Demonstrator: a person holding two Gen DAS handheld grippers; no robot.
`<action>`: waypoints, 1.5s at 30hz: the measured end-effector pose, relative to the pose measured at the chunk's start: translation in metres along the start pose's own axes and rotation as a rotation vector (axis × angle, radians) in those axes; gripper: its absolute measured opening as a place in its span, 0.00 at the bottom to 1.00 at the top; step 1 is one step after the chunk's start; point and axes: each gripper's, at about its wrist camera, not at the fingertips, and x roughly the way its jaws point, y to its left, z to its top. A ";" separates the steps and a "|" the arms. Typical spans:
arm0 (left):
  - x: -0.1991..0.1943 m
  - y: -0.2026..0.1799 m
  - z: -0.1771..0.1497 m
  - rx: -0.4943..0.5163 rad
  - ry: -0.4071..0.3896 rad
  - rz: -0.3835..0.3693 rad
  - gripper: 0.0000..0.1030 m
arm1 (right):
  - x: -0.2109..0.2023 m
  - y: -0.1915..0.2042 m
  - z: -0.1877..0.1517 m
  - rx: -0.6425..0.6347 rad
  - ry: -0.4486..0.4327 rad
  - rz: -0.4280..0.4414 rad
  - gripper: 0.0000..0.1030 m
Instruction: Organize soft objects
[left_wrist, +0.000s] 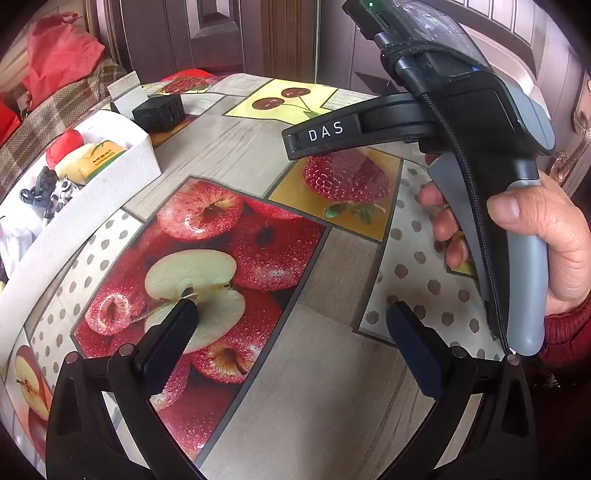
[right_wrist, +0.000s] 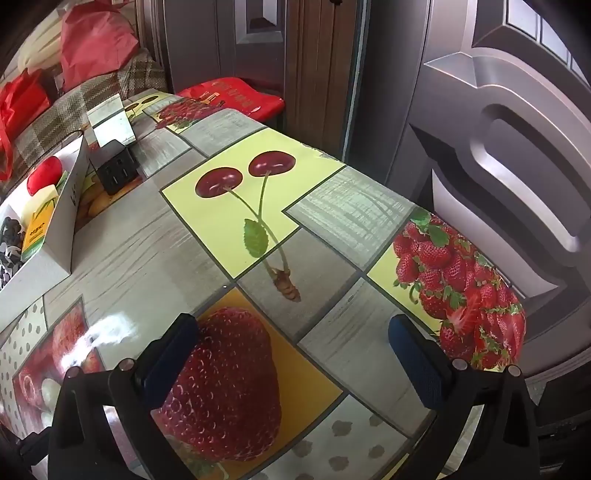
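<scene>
White box (left_wrist: 122, 162) of soft items sits far left of both fingers.

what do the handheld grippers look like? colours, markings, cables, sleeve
Left gripper and right gripper: black frames, dark blue pads on the jaws. In the left wrist view the right one shows a grey handle, a black body marked DAS, a braided black cable, a strapped-on device with a green light. Red knit sleeve.

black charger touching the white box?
Apart. The right wrist view shows a strip of tablecloth between the black charger and the white box.
</scene>
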 end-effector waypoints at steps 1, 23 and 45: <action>0.000 0.000 0.000 0.000 0.000 0.000 0.99 | 0.000 0.001 0.000 0.001 0.000 -0.002 1.00; 0.000 0.000 -0.001 -0.001 0.000 -0.001 0.99 | 0.000 0.003 -0.001 -0.014 -0.001 0.043 1.00; 0.000 0.000 -0.001 0.000 0.000 0.000 0.99 | 0.000 0.009 -0.001 -0.046 -0.001 0.066 1.00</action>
